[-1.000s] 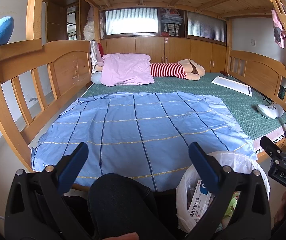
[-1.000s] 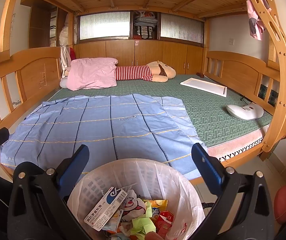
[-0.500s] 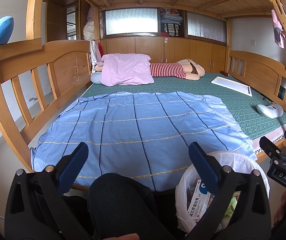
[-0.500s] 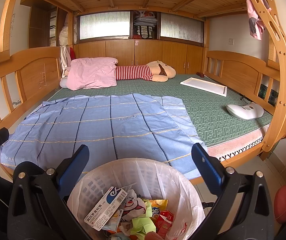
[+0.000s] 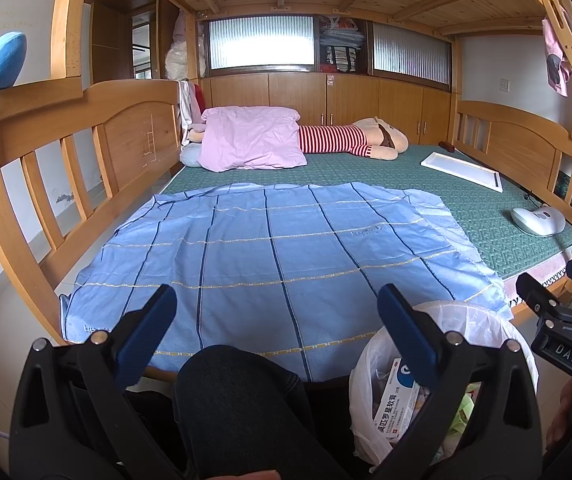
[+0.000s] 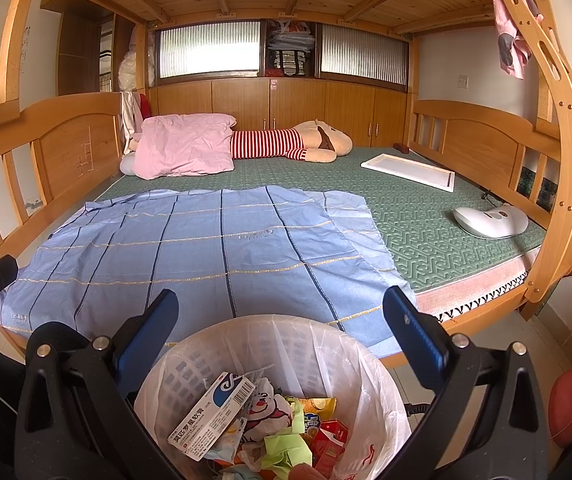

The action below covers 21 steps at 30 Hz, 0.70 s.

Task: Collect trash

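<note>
A white bin with a plastic liner (image 6: 246, 344) stands on the floor at the foot of the bed, holding a medicine box (image 6: 210, 416), wrappers and crumpled paper. It also shows in the left wrist view (image 5: 469, 324), low right. My right gripper (image 6: 282, 320) hangs open and empty just above the bin. My left gripper (image 5: 274, 320) is open and empty, over a dark-trousered knee (image 5: 238, 400), to the left of the bin. The right gripper's tips show at the right edge of the left wrist view (image 5: 553, 292).
A blue striped sheet (image 5: 270, 248) lies flat on the green mattress (image 6: 425, 216). A pink pillow (image 6: 182, 148), a striped plush toy (image 6: 297, 144), a white frame (image 6: 409, 170) and a white device (image 6: 489, 220) lie farther back. Wooden bed rails stand on both sides.
</note>
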Each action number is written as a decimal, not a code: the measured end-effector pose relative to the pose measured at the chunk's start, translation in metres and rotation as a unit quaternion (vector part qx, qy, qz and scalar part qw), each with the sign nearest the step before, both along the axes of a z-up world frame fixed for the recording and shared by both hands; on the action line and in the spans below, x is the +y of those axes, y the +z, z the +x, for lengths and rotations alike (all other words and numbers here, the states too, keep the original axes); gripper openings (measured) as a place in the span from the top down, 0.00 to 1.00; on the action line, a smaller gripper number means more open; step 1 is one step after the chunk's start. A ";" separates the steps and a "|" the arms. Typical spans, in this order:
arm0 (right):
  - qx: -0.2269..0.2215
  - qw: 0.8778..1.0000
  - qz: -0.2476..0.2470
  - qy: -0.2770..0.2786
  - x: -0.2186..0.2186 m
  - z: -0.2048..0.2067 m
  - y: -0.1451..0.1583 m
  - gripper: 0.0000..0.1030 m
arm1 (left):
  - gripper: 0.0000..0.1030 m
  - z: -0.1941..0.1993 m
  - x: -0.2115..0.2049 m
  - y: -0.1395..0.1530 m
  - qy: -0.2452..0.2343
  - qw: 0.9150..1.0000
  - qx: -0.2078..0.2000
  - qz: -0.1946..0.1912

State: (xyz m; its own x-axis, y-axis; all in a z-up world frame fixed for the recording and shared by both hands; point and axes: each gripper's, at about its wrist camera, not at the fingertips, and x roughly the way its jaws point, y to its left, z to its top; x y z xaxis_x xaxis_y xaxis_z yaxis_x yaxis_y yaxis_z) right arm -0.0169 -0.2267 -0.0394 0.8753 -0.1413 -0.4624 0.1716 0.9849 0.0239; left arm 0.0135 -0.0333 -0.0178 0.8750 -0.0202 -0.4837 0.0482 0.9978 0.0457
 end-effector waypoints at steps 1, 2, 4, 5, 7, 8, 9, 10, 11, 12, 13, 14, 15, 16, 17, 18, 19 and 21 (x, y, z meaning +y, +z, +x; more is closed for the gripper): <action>0.000 1.000 0.000 0.000 0.000 0.000 -0.002 0.03 | 0.03 0.000 0.000 0.000 0.000 1.000 0.000 0.000; 0.000 1.000 0.000 0.000 -0.001 0.000 -0.002 0.03 | 0.03 0.000 0.000 0.000 0.000 1.000 0.000 0.000; 0.001 1.000 0.000 0.001 -0.001 0.000 -0.002 0.03 | 0.03 0.000 -0.001 -0.001 -0.001 1.000 0.002 0.000; 0.002 1.000 0.000 0.000 -0.001 0.000 -0.003 0.03 | 0.03 0.000 -0.001 -0.002 -0.002 1.000 0.003 -0.001; 0.002 1.000 0.000 -0.001 0.000 0.000 -0.005 0.03 | 0.03 0.000 -0.003 -0.003 -0.002 1.000 0.003 -0.001; 0.003 1.000 0.000 0.000 0.000 0.000 -0.005 0.03 | 0.03 0.000 -0.003 -0.003 -0.001 1.000 0.003 -0.001; 0.003 1.000 0.000 0.000 0.000 0.000 -0.005 0.03 | 0.03 -0.001 -0.004 -0.003 -0.001 1.000 0.002 0.000; 0.003 1.000 0.000 -0.001 0.000 0.000 -0.005 0.03 | 0.03 -0.001 -0.003 -0.004 -0.002 1.000 0.003 0.000; 0.003 1.000 0.000 -0.001 0.000 0.000 -0.005 0.03 | 0.03 -0.001 -0.004 -0.004 -0.004 1.000 0.004 -0.002; 0.003 1.000 0.000 -0.001 0.001 0.000 -0.005 0.03 | 0.03 0.000 -0.003 -0.005 -0.006 1.000 0.005 -0.003; 0.004 1.000 0.000 -0.001 0.000 0.000 -0.006 0.03 | 0.03 0.000 -0.003 -0.005 -0.005 1.000 0.006 -0.003; 0.005 1.000 0.001 -0.001 0.000 0.001 -0.008 0.03 | 0.03 0.001 -0.002 -0.006 -0.003 1.000 0.008 -0.002; 0.006 1.000 0.001 0.000 0.000 0.000 -0.009 0.03 | 0.03 0.002 -0.002 -0.006 -0.003 1.000 0.009 -0.002; 0.006 1.000 0.001 0.000 -0.001 0.002 -0.010 0.03 | 0.03 0.003 -0.002 -0.007 -0.002 1.000 0.012 -0.003; 0.006 1.000 0.001 0.001 -0.002 0.002 -0.011 0.03 | 0.03 0.004 -0.002 -0.008 0.000 1.000 0.014 -0.004; 0.006 1.000 0.001 0.001 -0.002 0.002 -0.011 0.03 | 0.03 0.004 -0.002 -0.008 0.002 1.000 0.016 -0.002; 0.006 1.000 0.002 0.001 -0.002 0.002 -0.011 0.03 | 0.03 0.005 -0.001 -0.008 0.004 1.000 0.016 0.000; 0.003 1.000 0.003 0.004 -0.001 0.002 -0.010 0.03 | 0.03 0.009 0.000 -0.010 0.007 1.000 0.017 0.007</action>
